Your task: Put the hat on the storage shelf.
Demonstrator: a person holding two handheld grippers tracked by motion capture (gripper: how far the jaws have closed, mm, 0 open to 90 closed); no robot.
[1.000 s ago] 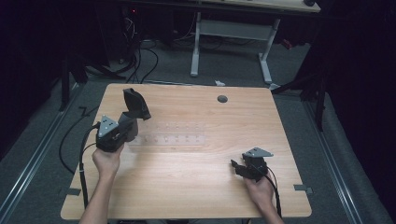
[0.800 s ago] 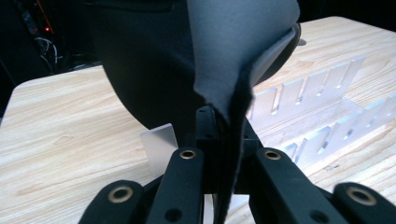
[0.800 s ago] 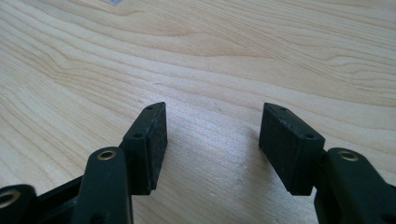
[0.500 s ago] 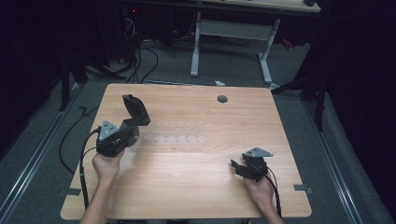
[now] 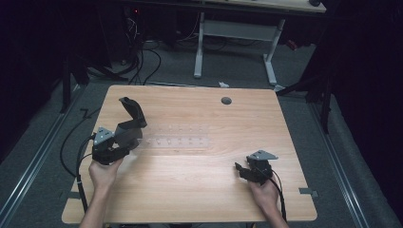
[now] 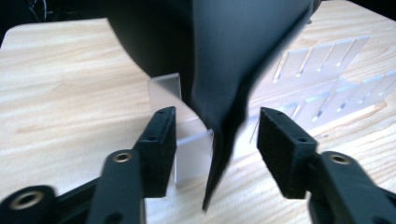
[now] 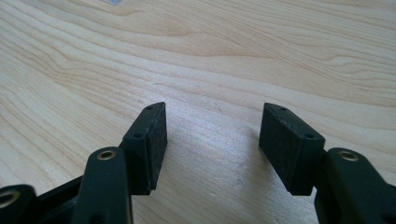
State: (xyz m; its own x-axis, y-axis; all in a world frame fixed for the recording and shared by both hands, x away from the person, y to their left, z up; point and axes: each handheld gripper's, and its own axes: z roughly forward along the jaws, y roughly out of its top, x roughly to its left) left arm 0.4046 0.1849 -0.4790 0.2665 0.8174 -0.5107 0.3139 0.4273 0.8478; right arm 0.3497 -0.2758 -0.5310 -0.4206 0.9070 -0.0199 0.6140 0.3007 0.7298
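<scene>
A black, thin, curved piece (image 5: 133, 114) stands up at the left of the wooden table (image 5: 209, 199), at the left end of a clear slotted plastic rack (image 5: 178, 135). My left gripper (image 5: 128, 135) is right behind it, held by a hand. In the left gripper view the black piece (image 6: 229, 70) hangs blurred between the open jaws of the left gripper (image 6: 217, 140), touching neither pad, with a frosted end plate of the rack (image 6: 194, 154) beside it. My right gripper (image 5: 240, 170) rests low at the front right; the right gripper (image 7: 212, 135) is open over bare wood.
A round cable hole (image 5: 226, 100) sits near the table's far edge. Behind the table are the white legs of another desk (image 5: 198, 47) and loose cables (image 5: 142, 61) on the floor. A grey tape mark (image 5: 309, 191) lies at the right front edge.
The left gripper and the black piece have shifted slightly toward the person, and the piece has sunk lower. The right gripper has stayed put.
</scene>
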